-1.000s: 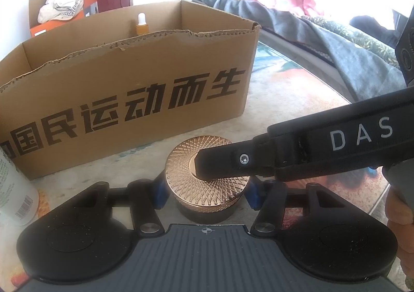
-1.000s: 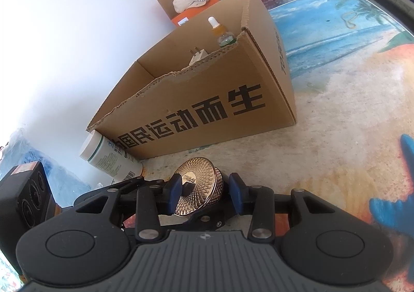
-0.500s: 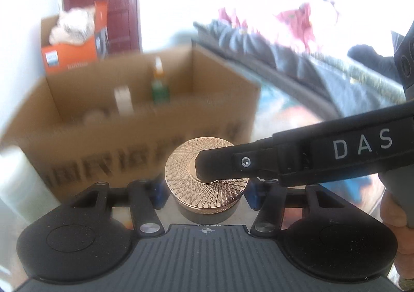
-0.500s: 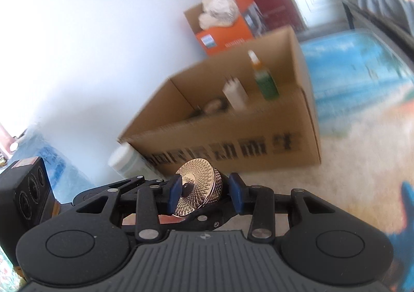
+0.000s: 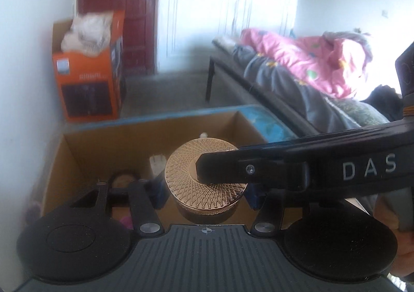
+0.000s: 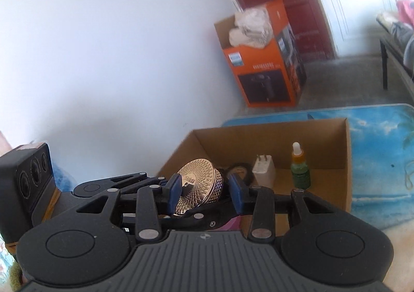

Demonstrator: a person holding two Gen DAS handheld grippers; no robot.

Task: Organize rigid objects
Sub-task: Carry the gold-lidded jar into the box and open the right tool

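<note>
Left wrist view: the gold-lidded jar (image 5: 204, 183) is held above the open cardboard box (image 5: 85, 142), clear of the box floor. The left gripper (image 5: 204, 192) is clamped across the jar's sides, a blue pad showing at either flank. The right gripper (image 5: 207, 170) reaches in from the right, one finger lying across the lid's centre; its lower finger is hidden under the jar. Inside the box, a white charger (image 5: 157, 165) stands just behind the jar and a dark round item (image 5: 123, 178) lies to its left. An orange carton (image 5: 88, 85) stands on the floor beyond, and a bed (image 5: 310, 90) runs along the right.

Right wrist view: the right gripper (image 6: 203, 195) is closed on the jar (image 6: 199, 186), pads bearing on the lid face and the underside. The left gripper (image 6: 145, 188) comes in from the left at the same jar. The charger (image 6: 264, 170) and a green dropper bottle (image 6: 300, 170) stand upright on the box (image 6: 348, 162) floor, which sits on the beach-print surface (image 6: 383, 162).

Risks, as judged: two grips at crossed angles may twist the jar if one lets go unevenly. A drop from this height could topple the dropper bottle or charger. The patterned lid looks slick metal; slippage is plausible.
</note>
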